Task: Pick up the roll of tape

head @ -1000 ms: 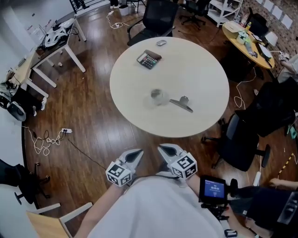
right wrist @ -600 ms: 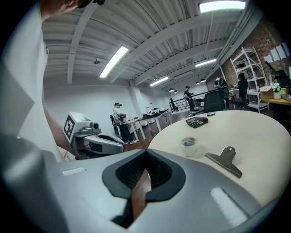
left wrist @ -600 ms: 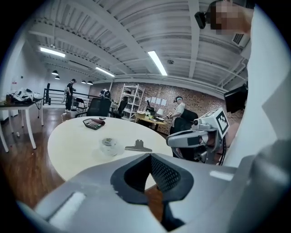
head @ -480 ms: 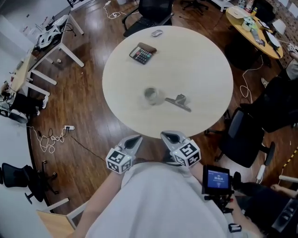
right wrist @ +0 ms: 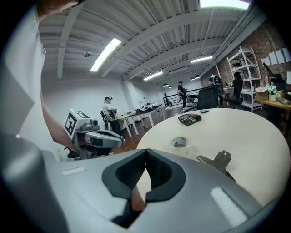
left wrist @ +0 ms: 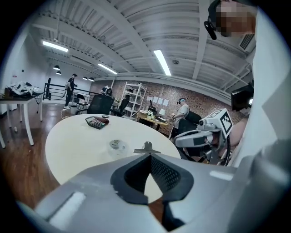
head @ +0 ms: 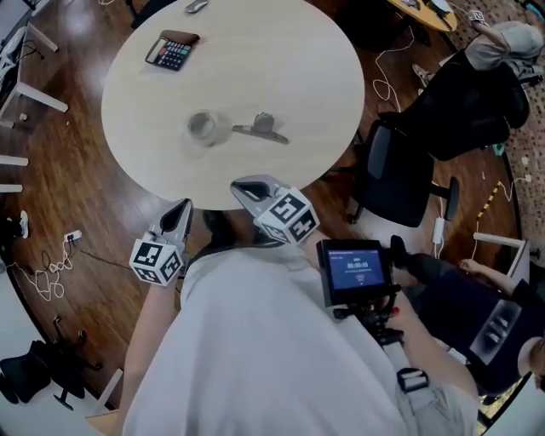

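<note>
The roll of clear tape (head: pixel 204 128) lies flat on the round pale table (head: pixel 298 77), with a metal clip (head: pixel 260 129) just to its right. Both grippers sit at the table's near edge, short of the tape. My left gripper (head: pixel 182 207) is shut and empty, over the floor beside the rim. My right gripper (head: pixel 241 184) is also shut and empty, its tip at the table edge. The left gripper view shows the tape (left wrist: pixel 118 144) beyond the closed jaws (left wrist: pixel 149 154). The right gripper view shows the tape (right wrist: pixel 179 142) and the clip (right wrist: pixel 218 160).
A calculator (head: pixel 170 51) and a mouse (head: pixel 196 6) lie at the table's far side. A black office chair (head: pixel 409 183) stands to the right of the table. Cables (head: pixel 51 268) lie on the wooden floor at left. A handheld screen (head: pixel 353 268) sits at lower right.
The table has slid up and to the left in the head view. Both grippers have come closer to its near edge, the right one reaching it. Jaws stay shut.
</note>
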Motion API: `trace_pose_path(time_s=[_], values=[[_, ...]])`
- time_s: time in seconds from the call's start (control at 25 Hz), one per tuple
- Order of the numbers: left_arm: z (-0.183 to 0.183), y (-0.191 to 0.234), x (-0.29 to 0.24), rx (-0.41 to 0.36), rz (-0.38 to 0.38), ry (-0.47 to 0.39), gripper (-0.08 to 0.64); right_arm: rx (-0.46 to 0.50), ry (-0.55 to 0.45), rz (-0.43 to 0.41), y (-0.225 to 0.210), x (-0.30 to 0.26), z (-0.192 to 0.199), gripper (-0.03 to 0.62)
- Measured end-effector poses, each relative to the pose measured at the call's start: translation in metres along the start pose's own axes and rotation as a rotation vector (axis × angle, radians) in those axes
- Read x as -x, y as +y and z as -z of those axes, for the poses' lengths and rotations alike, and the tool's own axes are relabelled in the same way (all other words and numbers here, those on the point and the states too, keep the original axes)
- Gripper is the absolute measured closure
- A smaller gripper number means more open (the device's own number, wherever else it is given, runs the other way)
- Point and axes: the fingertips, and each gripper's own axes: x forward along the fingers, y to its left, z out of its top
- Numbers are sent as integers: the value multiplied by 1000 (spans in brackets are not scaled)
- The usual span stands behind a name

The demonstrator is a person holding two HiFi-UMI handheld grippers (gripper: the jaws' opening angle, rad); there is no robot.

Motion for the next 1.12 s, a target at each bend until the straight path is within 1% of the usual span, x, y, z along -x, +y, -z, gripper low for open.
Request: trace_pose_path(time_s=[0.16, 0.32, 0.4, 0.56, 0.72, 0.88, 1.12], values=[[-10, 25, 2, -20, 51, -3, 554, 9, -15, 63, -4, -20, -24, 584], [-21, 54, 0, -45, 96, 5, 554, 35, -20, 103, -7, -44, -46, 584], [-25, 61, -2, -61, 119, 16, 554, 32, -22, 118, -7, -51, -53, 584], [-30, 77, -11, -123, 162, 49, 554, 25, -14, 143, -10, -66, -57, 584], [-31, 90, -23, -188, 191, 100, 554, 26, 11, 164, -18, -74, -54, 584], [-30, 89, -47, -257, 187, 175, 534, 4, 6, 182, -32, -63, -52, 584], [-34, 85, -81, -381, 207, 300, 528, -44, -9, 167, -61, -46, -54, 584]])
